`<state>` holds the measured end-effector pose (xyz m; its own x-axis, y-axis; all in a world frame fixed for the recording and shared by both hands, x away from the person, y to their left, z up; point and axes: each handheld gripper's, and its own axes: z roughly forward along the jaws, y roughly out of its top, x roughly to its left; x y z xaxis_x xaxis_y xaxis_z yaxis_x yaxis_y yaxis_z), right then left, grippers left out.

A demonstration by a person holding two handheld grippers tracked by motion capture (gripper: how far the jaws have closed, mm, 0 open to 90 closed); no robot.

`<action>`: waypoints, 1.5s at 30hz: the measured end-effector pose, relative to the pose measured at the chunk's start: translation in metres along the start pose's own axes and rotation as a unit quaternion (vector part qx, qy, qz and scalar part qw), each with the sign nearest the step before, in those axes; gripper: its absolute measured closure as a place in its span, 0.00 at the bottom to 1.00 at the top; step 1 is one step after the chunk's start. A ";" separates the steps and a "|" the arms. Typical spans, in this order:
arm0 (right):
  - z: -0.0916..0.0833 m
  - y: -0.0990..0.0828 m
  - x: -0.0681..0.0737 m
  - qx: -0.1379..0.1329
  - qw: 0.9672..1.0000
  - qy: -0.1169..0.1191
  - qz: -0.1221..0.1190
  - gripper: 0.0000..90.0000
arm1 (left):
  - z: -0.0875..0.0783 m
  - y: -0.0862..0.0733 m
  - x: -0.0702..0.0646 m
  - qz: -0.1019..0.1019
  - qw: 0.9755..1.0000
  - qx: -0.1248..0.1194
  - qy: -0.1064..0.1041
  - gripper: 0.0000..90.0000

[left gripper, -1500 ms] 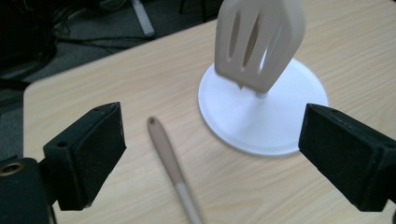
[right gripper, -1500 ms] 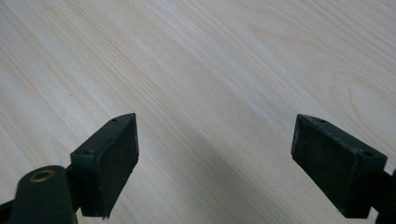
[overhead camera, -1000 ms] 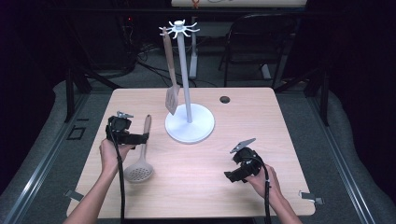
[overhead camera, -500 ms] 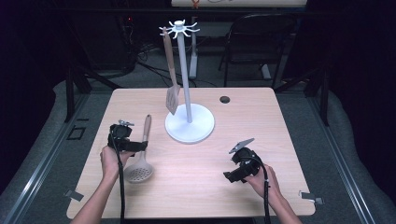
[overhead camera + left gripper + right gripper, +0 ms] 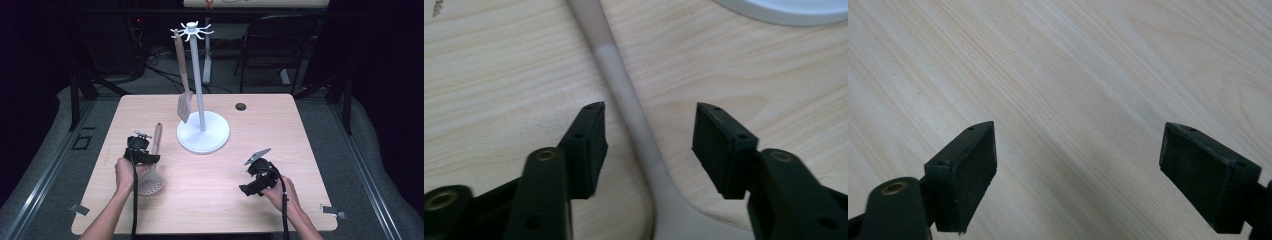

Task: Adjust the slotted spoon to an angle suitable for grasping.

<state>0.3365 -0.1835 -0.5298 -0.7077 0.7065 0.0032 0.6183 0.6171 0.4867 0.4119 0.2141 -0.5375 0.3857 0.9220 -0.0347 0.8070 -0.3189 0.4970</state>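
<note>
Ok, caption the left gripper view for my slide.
Left gripper jaws closing around the skimmer's handle on the wooden table, pads not yet touching.

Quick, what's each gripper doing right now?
Left gripper: jaws just closing around the skimmer handle, pads not touching it.
Right gripper: open, empty.

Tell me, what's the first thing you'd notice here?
The tall white stand in the middle of the table catches the eye, with a wooden spatula hanging from its top hooks. Next, near the table's left edge, the left gripper sits over a skimmer's handle; its jaws have just been closing, the handle between them but not yet squeezed. The right gripper rests open at the front right.
</note>
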 end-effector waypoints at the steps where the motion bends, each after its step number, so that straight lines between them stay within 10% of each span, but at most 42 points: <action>1: -0.001 0.000 0.000 0.002 1.000 -0.001 0.001 0.17 | 0.001 0.000 -0.001 0.001 1.000 0.000 0.003 0.57; 12: -0.002 -0.001 0.000 -0.006 1.000 0.002 0.006 0.17 | 0.013 -0.002 -0.006 0.031 0.999 0.020 0.036 0.79; 45: -0.003 -0.002 -0.001 -0.011 1.000 0.008 0.011 0.17 | 0.008 -0.005 0.000 0.036 0.998 0.037 0.023 0.79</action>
<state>0.3347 -0.1867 -0.5282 -0.6995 0.7141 0.0277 0.6260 0.5937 0.5056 0.4112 0.2137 -0.5472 0.4246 0.9045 0.0399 0.8091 -0.3989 0.4316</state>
